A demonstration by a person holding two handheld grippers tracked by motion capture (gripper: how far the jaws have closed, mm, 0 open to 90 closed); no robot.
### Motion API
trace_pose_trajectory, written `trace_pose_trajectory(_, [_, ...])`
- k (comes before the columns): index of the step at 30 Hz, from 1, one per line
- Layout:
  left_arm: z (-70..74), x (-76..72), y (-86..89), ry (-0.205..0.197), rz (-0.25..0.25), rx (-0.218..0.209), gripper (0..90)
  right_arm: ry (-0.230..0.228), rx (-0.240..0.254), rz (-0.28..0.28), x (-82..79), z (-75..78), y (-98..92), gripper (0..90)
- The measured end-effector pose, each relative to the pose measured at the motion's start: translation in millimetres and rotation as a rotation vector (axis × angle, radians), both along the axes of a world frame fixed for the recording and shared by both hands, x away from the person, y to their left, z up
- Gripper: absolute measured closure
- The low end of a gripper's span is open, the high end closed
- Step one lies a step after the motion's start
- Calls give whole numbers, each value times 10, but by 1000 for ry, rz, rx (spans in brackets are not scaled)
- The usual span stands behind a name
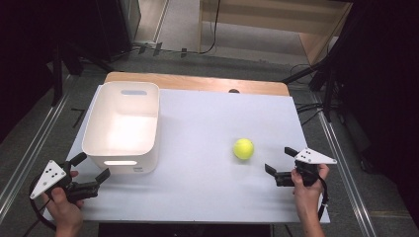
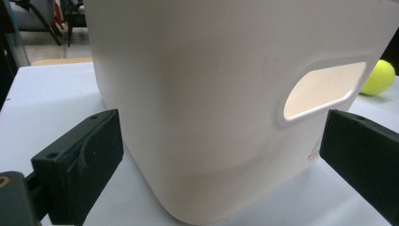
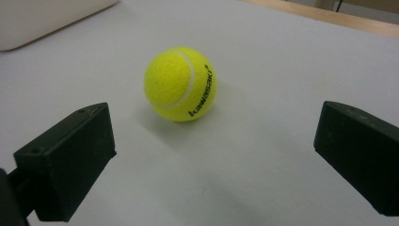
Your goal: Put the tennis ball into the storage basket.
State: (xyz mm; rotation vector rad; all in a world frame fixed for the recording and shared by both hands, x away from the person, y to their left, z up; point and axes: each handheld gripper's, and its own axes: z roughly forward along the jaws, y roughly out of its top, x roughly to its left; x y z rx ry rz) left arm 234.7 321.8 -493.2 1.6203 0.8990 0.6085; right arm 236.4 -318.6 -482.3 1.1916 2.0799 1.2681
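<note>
Barely begun, by the look: tennis ball [image 1: 243, 148] untouched on table [image 1: 207, 197], right of empty bin [image 1: 123, 148]. Right gripper [image 1: 279, 161] spread near ball; left gripper [image 1: 91, 166] spread by bin.

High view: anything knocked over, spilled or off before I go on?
Nothing stands out. The white bin sits upright and empty on the table, the tennis ball lies alone beside it, and both grippers, left and right, are open.
</note>
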Motion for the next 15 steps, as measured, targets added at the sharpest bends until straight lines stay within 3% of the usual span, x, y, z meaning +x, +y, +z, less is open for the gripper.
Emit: trace_pose_trajectory(15, [-5,7,-12,-2,-11,-6,2,45,-46,59,212,99,227,0])
